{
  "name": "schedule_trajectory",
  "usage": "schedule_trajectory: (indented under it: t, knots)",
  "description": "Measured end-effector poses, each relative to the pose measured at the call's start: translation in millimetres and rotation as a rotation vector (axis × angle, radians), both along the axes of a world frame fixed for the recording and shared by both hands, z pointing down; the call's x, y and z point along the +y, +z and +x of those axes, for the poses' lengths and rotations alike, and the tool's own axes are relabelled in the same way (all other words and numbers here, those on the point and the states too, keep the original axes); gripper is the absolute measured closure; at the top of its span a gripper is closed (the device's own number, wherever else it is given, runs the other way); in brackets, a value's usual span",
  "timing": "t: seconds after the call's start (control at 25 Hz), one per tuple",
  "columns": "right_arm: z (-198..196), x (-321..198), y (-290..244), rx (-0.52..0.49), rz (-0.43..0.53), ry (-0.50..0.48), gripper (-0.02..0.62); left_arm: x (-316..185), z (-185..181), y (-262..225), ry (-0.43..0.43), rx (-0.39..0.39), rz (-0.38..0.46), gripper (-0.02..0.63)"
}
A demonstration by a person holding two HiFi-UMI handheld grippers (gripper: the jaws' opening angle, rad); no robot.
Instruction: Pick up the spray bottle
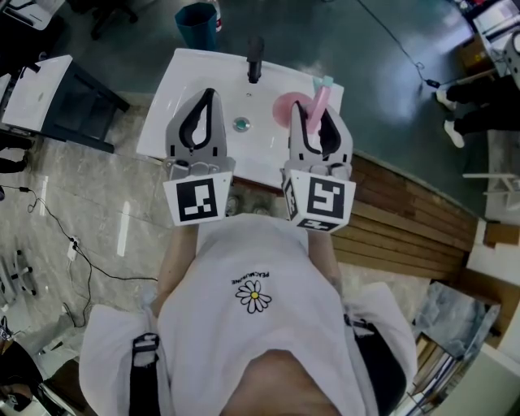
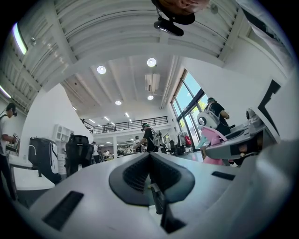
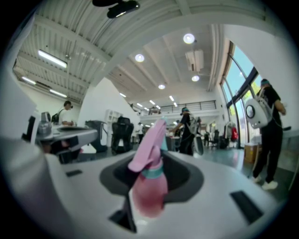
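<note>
1. Person's white T-shirt (image 1: 260,325) with a daisy print, nearest the head camera, filling the lower frame.
2. Marker cubes, two: one on the left gripper's rear (image 1: 199,199), one on the right gripper's rear (image 1: 321,199), both just ahead of the chest.
3. Left gripper (image 1: 210,93): held out over the washbasin, jaws brought together with tips meeting. Its own view (image 2: 150,154) shows nothing between them.
4. Right gripper (image 1: 317,110): held beside the left one, the two apart. Its jaws stand partly apart and are clamped on the spray bottle, as its own view (image 3: 154,154) confirms.
5. Spray bottle (image 3: 149,186): pink body, teal collar and pink trigger head, gripped between the right jaws with the head rising past the fingertips. In the head view (image 1: 318,96) it sits over the basin's right rear part. Whether its base touches the basin cannot be told.
6. White washbasin (image 1: 187,89): below both grippers, with a black faucet (image 1: 254,58) at the rear edge and a drain (image 1: 241,124) between the grippers.
7. Teal bin (image 1: 195,24): on the floor beyond the basin.
</note>
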State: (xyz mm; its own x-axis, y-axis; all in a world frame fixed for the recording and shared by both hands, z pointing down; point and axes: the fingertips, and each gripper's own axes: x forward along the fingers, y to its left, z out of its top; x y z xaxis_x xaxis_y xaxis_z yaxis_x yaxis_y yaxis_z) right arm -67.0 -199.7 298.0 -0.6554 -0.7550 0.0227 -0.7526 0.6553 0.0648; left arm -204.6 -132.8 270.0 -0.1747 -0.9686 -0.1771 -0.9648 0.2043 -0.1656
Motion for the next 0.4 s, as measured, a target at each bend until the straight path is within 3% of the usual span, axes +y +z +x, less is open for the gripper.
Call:
schedule_trajectory:
  t: [0.4]
  knots:
    - [3.3, 3.1, 1.0, 0.005, 0.001, 0.004, 0.440, 1.8, 2.9, -0.9, 0.004, 0.004, 0.005, 0.586]
